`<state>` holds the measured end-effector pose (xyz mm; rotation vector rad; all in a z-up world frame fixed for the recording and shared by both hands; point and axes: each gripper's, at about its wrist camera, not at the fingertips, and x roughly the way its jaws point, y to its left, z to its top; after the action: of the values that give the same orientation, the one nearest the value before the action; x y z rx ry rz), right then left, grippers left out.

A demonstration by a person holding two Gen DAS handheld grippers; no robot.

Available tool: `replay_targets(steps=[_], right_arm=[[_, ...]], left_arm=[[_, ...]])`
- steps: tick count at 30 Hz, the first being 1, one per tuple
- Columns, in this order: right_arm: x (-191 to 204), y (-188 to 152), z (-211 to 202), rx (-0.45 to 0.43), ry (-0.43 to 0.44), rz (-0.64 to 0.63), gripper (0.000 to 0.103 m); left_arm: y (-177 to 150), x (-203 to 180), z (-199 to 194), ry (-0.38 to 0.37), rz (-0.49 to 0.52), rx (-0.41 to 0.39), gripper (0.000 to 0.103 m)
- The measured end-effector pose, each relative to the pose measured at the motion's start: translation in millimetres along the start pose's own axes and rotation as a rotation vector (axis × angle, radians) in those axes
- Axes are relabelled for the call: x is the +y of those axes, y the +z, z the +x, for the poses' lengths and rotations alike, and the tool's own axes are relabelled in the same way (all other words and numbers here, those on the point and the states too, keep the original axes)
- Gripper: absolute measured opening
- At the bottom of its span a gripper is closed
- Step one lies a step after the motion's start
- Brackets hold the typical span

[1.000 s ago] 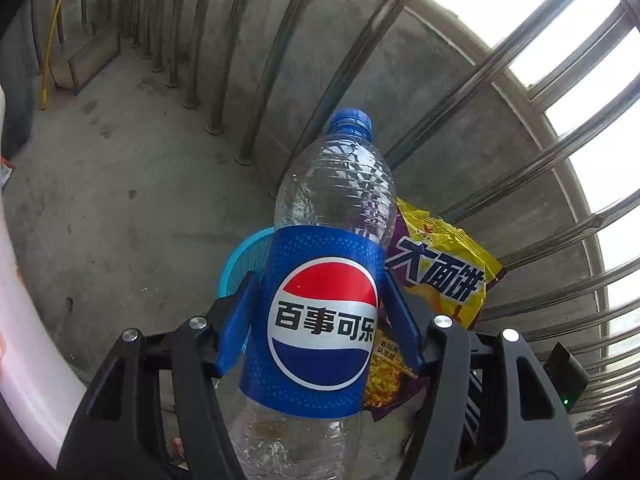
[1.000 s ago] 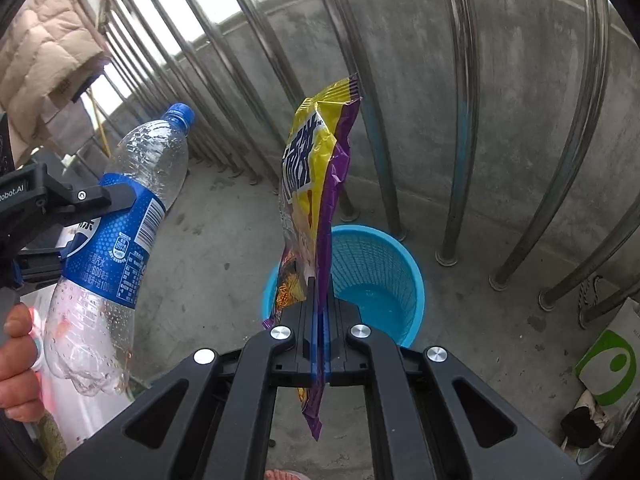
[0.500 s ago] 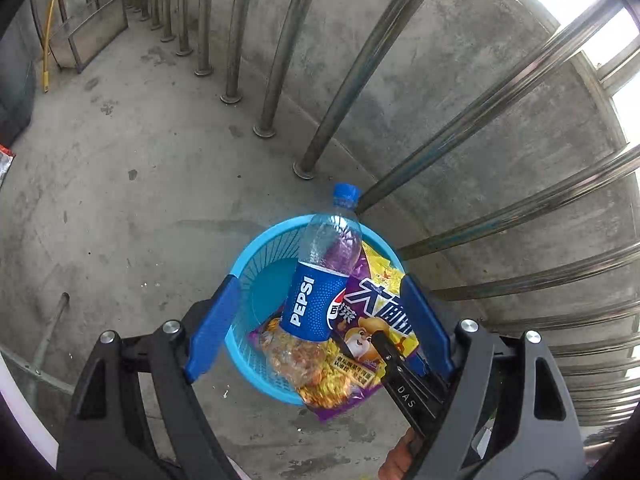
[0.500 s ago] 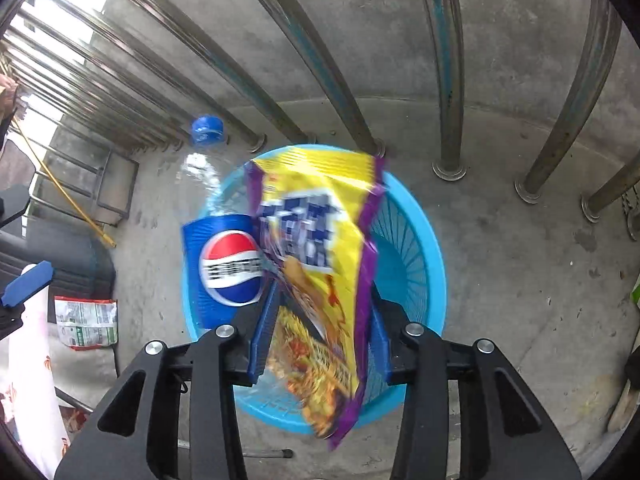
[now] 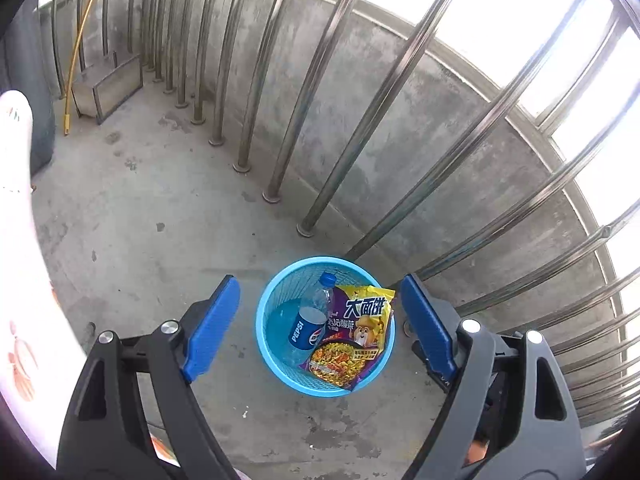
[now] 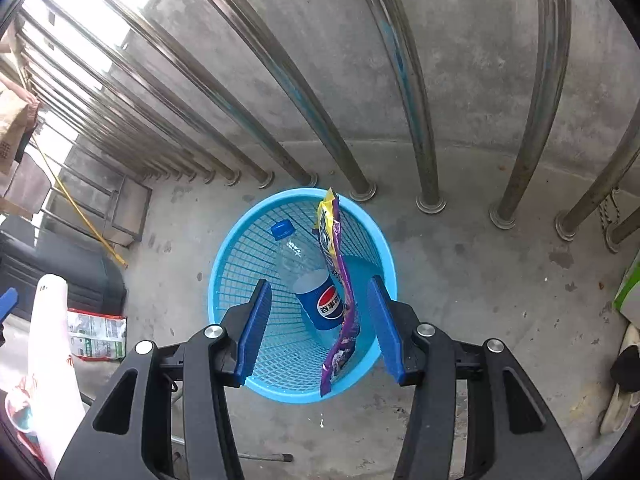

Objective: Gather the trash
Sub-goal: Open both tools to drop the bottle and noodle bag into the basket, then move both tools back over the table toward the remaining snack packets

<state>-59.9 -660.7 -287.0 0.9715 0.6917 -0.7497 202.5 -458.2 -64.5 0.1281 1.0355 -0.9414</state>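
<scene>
Both grippers over the bin, trash released. The left gripper (image 5: 320,326) stands spread wide with nothing between its pads; the right gripper (image 6: 320,326) has its jaws opening, the pads clear of the wrapper seen in the gap between them. To finish the release well, each hand should hold over the mouth of the blue basket (image 5: 280,376) until its item has settled, then lift straight away so no finger catches the rim.

The plastic bottle (image 5: 310,322) lies inside the basket, below and ahead of the left gripper, cap pointing away from it. The snack wrapper (image 5: 352,338) lies beside the bottle, toward the left gripper's right-hand finger, its top edge leaning at the rim. Seen from the right gripper, the wrapper (image 6: 338,292) stands edge-on below the open jaws, with the bottle (image 6: 314,280) just left of it. Whether the wrapper's lower corner hangs outside the basket (image 6: 224,280) cannot be told for certain.
</scene>
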Motion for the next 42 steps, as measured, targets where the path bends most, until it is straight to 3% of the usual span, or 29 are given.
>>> replay_targets(steps=[3,10,14,18,21,24,31,37,42], right_arm=[[17.5,-3.1,-36.1,-0.044,-0.017,-0.076,0.050],[92.9,-13.0,-120.2,-0.163,-0.025,-0.313,0.076],[139.7,-21.9,-166.1,-0.244,0.015,-0.430,0.092],[188.9,-42.6,-202.1,-0.321,0.005,-0.557,0.097],[226.7,-63.0,-217.5,-0.338,0.052,-0.672,0.097],[264.6,-82.1,-228.8,-0.315,0.125,-0.789,0.097],[350.1,-124.6,-236.5,-0.184,0.437,-0.918,0.097],[427.5,-146.3,-193.2,0.072,0.610,-0.901,0.097],[492.1,-165.0,-141.9,0.294,0.694,-0.828,0.097]], left_arm=[[-6.0,7.1,-43.5,0.024,0.041,-0.053,0.083],[-42.2,44.8,-152.4,0.072,0.018,-0.152,0.092],[-70.3,77.0,-208.9,0.106,-0.055,-0.196,0.094],[-99.5,118.6,-263.2,0.139,-0.156,-0.241,0.094],[-126.1,151.0,-300.3,0.179,-0.226,-0.288,0.094],[-153.7,185.1,-334.6,0.218,-0.276,-0.343,0.094],[-203.4,269.2,-397.7,0.348,-0.382,-0.441,0.094],[-231.9,345.1,-431.2,0.437,-0.492,-0.480,0.094],[-246.6,408.1,-435.4,0.462,-0.626,-0.490,0.094]])
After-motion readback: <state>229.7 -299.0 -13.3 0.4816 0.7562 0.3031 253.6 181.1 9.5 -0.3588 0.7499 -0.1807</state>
